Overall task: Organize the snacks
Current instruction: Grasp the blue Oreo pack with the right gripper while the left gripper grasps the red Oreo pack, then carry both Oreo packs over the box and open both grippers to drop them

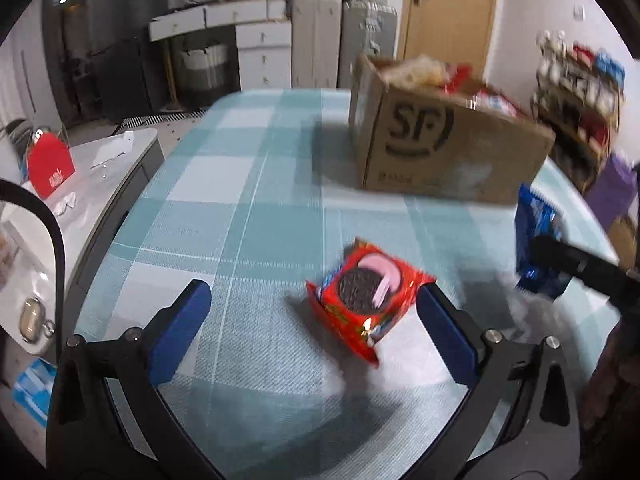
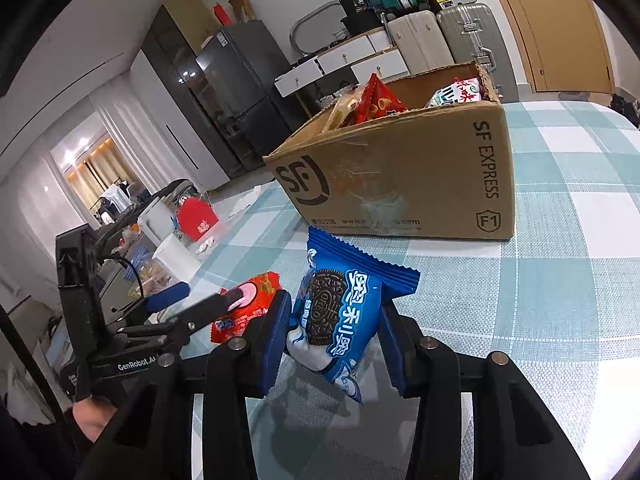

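Tablecloth [image 1: 248,184], checked, mostly bare toward near and left edges. One carton [image 2: 400,184] at far side, stuffed with snacks, blocking that end. Two Oreo packs: blue pack [image 2: 340,320] pinched in right gripper [image 2: 334,340], raised off cloth; red pack [image 1: 368,300] lying between wide-open left gripper [image 1: 312,332] pads, untouched.
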`<state>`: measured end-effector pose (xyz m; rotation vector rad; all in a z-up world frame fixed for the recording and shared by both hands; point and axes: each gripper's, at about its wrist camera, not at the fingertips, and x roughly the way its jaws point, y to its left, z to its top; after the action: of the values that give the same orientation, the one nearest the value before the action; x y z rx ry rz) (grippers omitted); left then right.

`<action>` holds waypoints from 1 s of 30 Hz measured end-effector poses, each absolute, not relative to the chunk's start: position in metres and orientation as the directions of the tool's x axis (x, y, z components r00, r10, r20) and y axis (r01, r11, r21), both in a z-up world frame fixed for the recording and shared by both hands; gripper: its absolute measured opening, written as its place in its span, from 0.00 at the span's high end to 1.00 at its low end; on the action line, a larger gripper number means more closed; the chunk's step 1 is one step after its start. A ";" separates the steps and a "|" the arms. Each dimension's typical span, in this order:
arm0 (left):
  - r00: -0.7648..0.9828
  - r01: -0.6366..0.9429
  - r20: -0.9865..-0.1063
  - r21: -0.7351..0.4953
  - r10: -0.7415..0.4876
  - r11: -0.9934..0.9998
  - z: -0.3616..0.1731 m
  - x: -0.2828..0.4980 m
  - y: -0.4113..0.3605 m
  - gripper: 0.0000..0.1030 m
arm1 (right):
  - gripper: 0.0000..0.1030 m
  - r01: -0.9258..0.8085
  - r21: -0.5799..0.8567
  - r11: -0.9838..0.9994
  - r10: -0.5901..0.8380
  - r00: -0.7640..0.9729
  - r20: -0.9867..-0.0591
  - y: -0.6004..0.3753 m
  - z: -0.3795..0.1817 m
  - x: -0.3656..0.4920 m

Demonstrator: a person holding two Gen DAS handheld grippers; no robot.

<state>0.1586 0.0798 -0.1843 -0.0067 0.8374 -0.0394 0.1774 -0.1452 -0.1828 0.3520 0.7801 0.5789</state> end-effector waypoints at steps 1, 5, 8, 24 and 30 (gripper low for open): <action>0.656 0.050 -0.754 -0.022 -0.049 0.999 -0.186 0.160 0.078 0.01 | 0.58 -0.357 0.499 0.789 0.608 0.567 -0.555 -0.145 -0.182 0.177; 0.608 0.113 -0.785 -0.066 -0.122 0.991 -0.191 0.169 0.073 0.01 | 0.58 -0.370 0.496 0.786 0.614 0.562 -0.555 -0.143 -0.180 0.178; 0.549 0.114 -0.819 -0.121 -0.164 0.986 -0.201 0.185 0.077 0.01 | 0.58 -0.371 0.499 0.783 0.619 0.550 -0.561 -0.141 -0.183 0.178; 0.544 0.253 -0.823 -0.025 -0.163 0.967 -0.203 0.195 0.046 0.50 | 0.58 -0.365 0.520 0.772 0.630 0.540 -0.558 -0.143 -0.184 0.180; 0.519 0.246 -0.834 -0.062 -0.186 0.967 -0.198 0.192 0.047 0.60 | 0.58 -0.366 0.527 0.767 0.637 0.537 -0.554 -0.144 -0.185 0.182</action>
<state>0.1918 0.0472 -0.1981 0.0666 0.9918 -0.2593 0.1821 -0.1435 -0.1847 0.3719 0.8035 0.6128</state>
